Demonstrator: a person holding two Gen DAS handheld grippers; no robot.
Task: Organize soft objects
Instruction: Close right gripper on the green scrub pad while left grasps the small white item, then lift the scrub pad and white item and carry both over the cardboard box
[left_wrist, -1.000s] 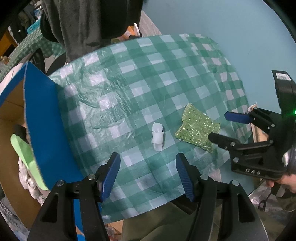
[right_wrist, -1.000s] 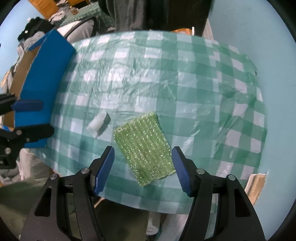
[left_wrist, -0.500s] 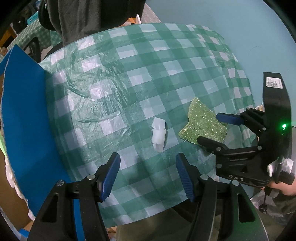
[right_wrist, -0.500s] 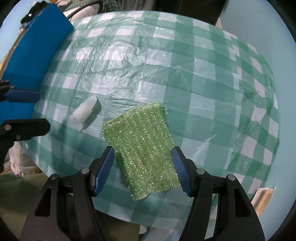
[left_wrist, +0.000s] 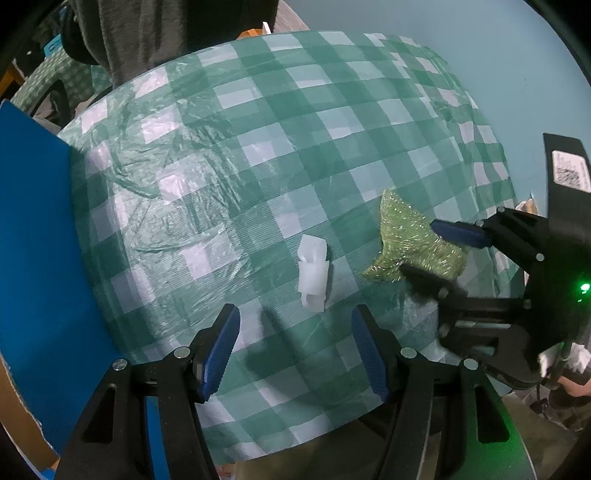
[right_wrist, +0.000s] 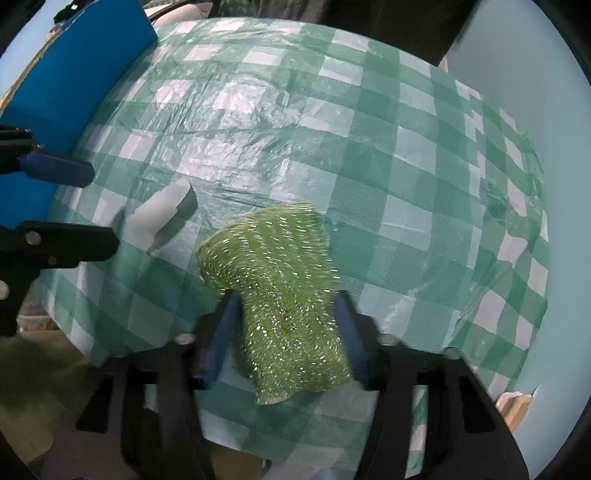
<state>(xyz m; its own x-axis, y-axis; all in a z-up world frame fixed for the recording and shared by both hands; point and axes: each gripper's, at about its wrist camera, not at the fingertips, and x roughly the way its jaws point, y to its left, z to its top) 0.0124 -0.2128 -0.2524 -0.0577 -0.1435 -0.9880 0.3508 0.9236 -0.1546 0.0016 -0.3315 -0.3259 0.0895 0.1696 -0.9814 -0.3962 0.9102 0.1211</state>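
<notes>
Your right tool (right_wrist: 282, 325) is closing on the glittery green scrubbing cloth (right_wrist: 280, 284), both blue pads already pressing its near half so the fabric bunches and narrows between them while the far half fans out flat just ahead of the tool. Your left tool (left_wrist: 295, 343) hangs released, jaws wide, nothing between them; the small white foam piece (left_wrist: 314, 275) lies just ahead of its tips, apart from both pads. Both items sit on the green checked surface (left_wrist: 258, 147), and a blue-sided box (left_wrist: 33, 240) stands off the left tool's left flank, a likely place for them.

The cloth looks light, limp and loosely woven: expect it to droop and trail when raised, so a pinch across its gathered middle, as you have now, should serve better than a corner. The foam piece appears featherweight and squashy; take it across its narrow waist with gentle pressure, since a hard clench could flick it away over the slick plastic cover.
</notes>
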